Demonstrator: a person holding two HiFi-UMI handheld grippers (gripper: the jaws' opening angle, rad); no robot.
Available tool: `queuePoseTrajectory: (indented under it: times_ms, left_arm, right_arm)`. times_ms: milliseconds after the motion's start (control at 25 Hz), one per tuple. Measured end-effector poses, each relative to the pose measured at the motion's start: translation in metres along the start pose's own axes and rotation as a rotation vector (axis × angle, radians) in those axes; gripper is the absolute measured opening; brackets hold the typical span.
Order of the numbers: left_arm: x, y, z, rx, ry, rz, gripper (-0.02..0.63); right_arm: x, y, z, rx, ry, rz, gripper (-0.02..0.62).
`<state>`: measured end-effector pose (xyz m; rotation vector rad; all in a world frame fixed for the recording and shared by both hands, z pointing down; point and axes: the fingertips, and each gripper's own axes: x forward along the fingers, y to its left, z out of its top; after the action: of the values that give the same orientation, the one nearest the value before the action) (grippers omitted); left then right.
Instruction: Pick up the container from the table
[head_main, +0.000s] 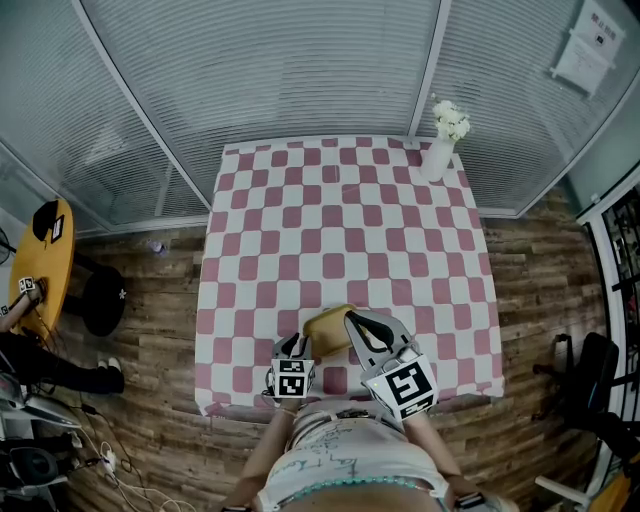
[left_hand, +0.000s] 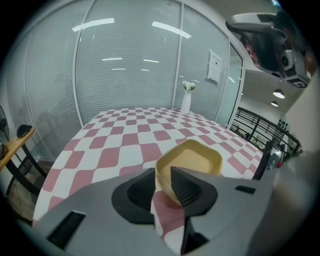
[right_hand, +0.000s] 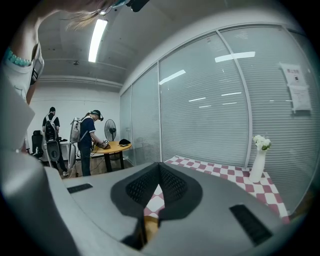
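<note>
- Between the left gripper's (left_hand: 162, 172) jaws stood the near wall of the shallow tan plastic container (left_hand: 192, 157), one jaw inside the rim and one outside; the jaws were apart, with no clear squeeze.
- Below that gripper, the container sat on the pink-and-white checked table (head_main: 340, 220).
- Just right of it, the right gripper (right_hand: 160, 167) had its jaws together, empty.
</note>
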<state>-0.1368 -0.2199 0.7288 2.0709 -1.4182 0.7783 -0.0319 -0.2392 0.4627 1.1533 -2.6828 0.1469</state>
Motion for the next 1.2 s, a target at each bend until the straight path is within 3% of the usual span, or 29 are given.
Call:
queuePoseTrajectory:
  times_ms: [280, 560, 800, 1200]
  left_arm:
    - [0.021, -0.001, -0.018, -0.059, 0.094, -0.02, 0.183]
    - [0.038, -0.006, -0.03, -0.173, 0.141, -0.036, 0.183]
    - [0.046, -0.008, -0.034, -0.147, 0.159, -0.015, 0.172]
    - [0.05, -0.007, -0.037, -0.22, 0.174, 0.002, 0.122]
  right_arm:
    - [-0.001, -0.003, -0.001, 0.003, -0.002, -0.01, -0.008]
    - [-0.002, -0.006, -0.004, 0.008, 0.005, -0.01, -0.008]
    - [-0.001, -0.007, -0.004, 0.003, 0.009, -0.008, -0.008]
    - [0.001, -0.01, -0.006, 0.003, 0.006, -0.002, -0.008]
